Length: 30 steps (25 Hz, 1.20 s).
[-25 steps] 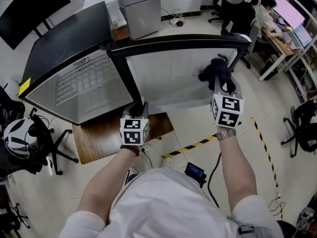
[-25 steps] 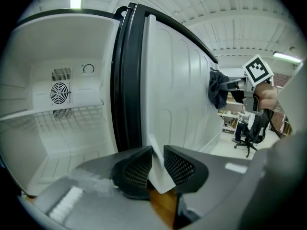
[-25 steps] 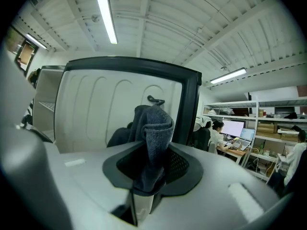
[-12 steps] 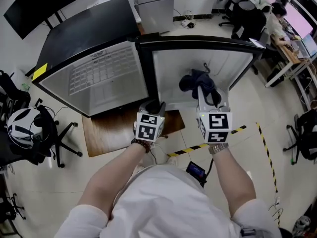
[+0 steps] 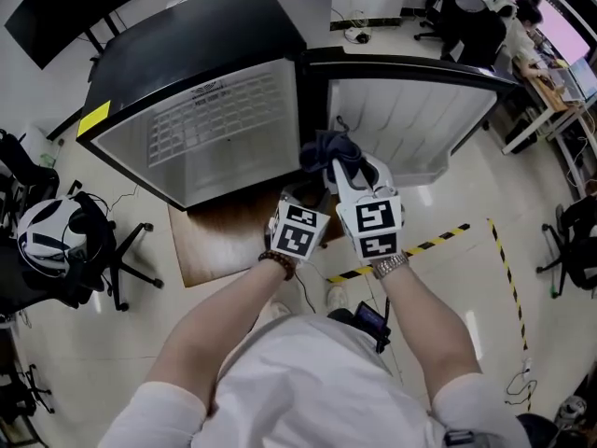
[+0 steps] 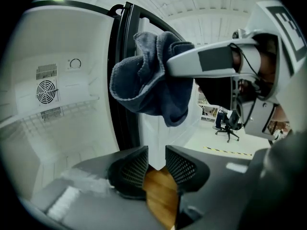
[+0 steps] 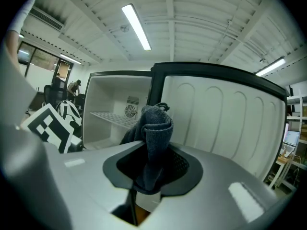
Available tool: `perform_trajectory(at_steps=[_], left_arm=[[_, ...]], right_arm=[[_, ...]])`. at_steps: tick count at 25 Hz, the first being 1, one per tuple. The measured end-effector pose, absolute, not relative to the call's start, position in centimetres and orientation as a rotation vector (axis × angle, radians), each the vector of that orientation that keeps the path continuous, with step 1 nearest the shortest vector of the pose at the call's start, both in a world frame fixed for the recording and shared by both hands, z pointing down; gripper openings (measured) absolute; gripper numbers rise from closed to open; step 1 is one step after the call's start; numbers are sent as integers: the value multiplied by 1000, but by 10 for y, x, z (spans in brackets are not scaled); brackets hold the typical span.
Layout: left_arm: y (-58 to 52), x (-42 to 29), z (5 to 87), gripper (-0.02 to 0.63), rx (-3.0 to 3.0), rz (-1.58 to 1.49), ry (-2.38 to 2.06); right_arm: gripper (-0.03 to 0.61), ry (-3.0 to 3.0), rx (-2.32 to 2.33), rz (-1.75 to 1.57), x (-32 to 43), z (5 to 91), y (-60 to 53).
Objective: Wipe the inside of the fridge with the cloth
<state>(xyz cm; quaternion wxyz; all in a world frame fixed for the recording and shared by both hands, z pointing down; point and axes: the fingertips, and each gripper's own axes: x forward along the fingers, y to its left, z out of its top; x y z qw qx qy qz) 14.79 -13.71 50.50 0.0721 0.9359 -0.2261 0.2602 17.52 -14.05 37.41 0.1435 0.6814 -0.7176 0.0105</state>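
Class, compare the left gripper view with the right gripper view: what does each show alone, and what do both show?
Left only: the left gripper's own jaws, which have just been opening, empty, above a wooden board. Right only: a ceiling light strip. Both: the right gripper clamping the dark cloth, and the fridge fan grille.

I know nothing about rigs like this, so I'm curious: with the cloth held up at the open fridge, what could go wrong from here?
The right tool pinches only a bunched part of the cloth. Rubbing might pull it loose, or its free folds could snag on the wire shelf. The empty left tool sits close beside the right one, so the two could knock together.
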Motion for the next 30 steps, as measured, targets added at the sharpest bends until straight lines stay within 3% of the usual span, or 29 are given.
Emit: perform_trajectory(at_steps=[22, 30], left_arm=[[-157, 167, 504, 113, 2660, 621, -987], [-157, 171, 504, 70, 2675, 633, -970]], right_arm=[[92, -2254, 1741, -24, 180, 394, -167], [92, -2229, 1785, -16, 193, 398, -165]])
